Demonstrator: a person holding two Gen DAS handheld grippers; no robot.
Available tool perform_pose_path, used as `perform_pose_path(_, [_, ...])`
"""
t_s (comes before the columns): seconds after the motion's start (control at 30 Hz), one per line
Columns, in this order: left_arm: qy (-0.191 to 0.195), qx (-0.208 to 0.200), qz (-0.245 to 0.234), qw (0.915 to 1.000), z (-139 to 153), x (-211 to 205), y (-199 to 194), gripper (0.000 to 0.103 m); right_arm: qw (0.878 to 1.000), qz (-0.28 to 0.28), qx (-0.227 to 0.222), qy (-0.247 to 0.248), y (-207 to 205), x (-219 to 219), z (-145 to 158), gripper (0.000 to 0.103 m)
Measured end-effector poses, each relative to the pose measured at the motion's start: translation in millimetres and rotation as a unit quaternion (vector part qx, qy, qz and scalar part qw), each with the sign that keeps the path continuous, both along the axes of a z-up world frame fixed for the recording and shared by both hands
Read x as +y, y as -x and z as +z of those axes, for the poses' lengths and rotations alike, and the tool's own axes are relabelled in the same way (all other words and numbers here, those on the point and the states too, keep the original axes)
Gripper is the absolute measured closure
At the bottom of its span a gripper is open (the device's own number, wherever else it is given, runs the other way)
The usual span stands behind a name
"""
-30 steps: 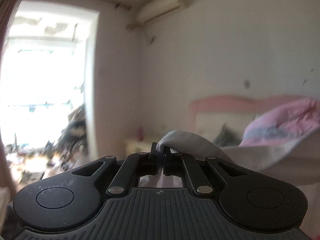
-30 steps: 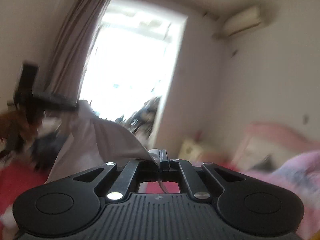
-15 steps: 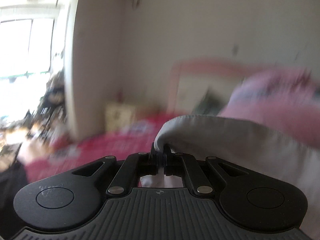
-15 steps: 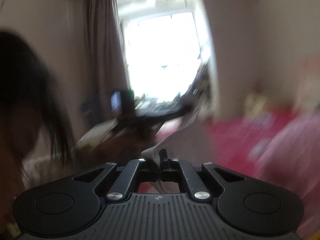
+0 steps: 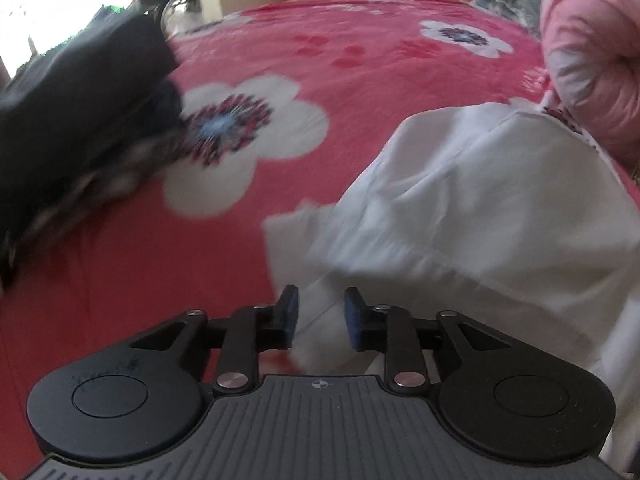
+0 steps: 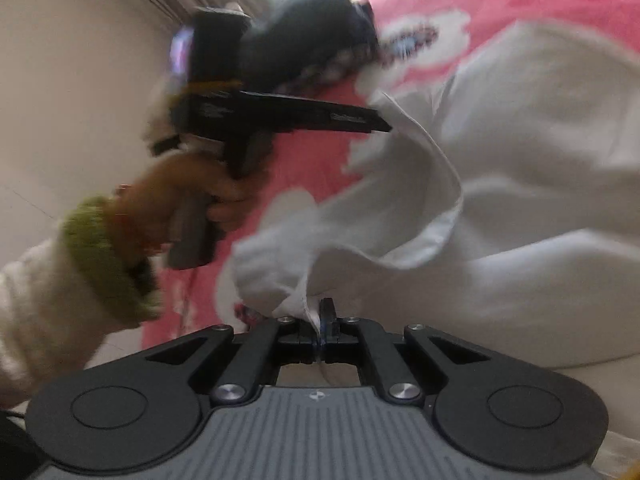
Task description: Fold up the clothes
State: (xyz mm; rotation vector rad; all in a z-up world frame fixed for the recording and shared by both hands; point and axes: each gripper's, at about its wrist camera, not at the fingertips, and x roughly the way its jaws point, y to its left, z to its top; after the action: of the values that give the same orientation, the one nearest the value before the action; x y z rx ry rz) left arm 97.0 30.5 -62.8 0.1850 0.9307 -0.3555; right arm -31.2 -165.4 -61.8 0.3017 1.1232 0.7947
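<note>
Left wrist view: left gripper (image 5: 318, 316) jaws opening, white garment (image 5: 480, 208) loose between, lying on red bedspread (image 5: 280, 60); right gripper (image 6: 320, 322) clamps hem. Laying-out step; next, right release, smooth flat

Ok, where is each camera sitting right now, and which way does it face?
Left wrist: on the left gripper, angled down at the red floral bedspread and white garment; jaws opening, cloth between them unpinched; no hand shows.
Right wrist: on the right gripper, jaws shut on the garment's edge, looking across the bed toward the person's left hand in a green-cuffed sleeve.
Shared: white garment, bedspread, dark clothes pile, left gripper.
</note>
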Motion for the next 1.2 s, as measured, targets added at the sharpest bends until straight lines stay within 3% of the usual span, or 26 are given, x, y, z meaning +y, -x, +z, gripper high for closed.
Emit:
perform_pose_path(0.1, [0.035, 0.013, 0.017, 0.9992, 1.4, 23.4, 4.3, 0.069, 0.999, 0.014, -0.024, 0.037, -5.8, 21.1, -10.6, 0.091])
perform_pose_path(0.17, [0.063, 0.025, 0.029, 0.9973, 5.1, 34.6, 9.2, 0.067, 0.997, 0.025, -0.043, 0.062, -6.3, 30.7, -15.6, 0.075])
perform_pose_path(0.27, [0.106, 0.034, 0.054, 0.9923, 7.9, 50.8, 17.1, 0.065, 0.993, 0.048, -0.078, 0.08, 0.1, 46.1, -17.7, 0.059])
perform_pose_path(0.37, [0.145, 0.051, 0.057, 0.9866, 11.3, 63.1, 32.6, 0.064, 0.988, 0.074, -0.11, 0.076, 21.2, 52.0, -7.3, 0.049])
perform_pose_path(0.57, [0.187, 0.086, 0.038, 0.9779, 10.8, 77.5, 79.0, 0.061, 0.983, 0.092, -0.147, 0.068, 41.8, 44.2, 8.2, 0.046])
perform_pose_path(0.8, [0.203, 0.124, 0.028, 0.9709, -4.9, 81.2, 149.3, 0.058, 0.985, 0.014, -0.161, 0.061, 46.0, -1.3, 27.4, 0.045])
perform_pose_path(0.9, [0.228, 0.15, 0.045, 0.9612, -20.2, 79.5, 164.4, 0.056, 0.988, -0.029, -0.147, 0.048, 45.9, -23.3, 33.9, 0.045])
perform_pose_path(1.07, [0.253, 0.151, 0.089, 0.9515, -39.3, 71.9, 166.2, 0.054, 0.989, -0.07, -0.131, 0.028, 45.4, -43.8, 39.3, 0.045])
perform_pose_path(1.2, [0.285, 0.156, 0.126, 0.9376, -45.3, 75.5, 161.9, 0.054, 0.987, -0.086, -0.132, 0.023, 49.7, -55.1, 47.9, 0.045])
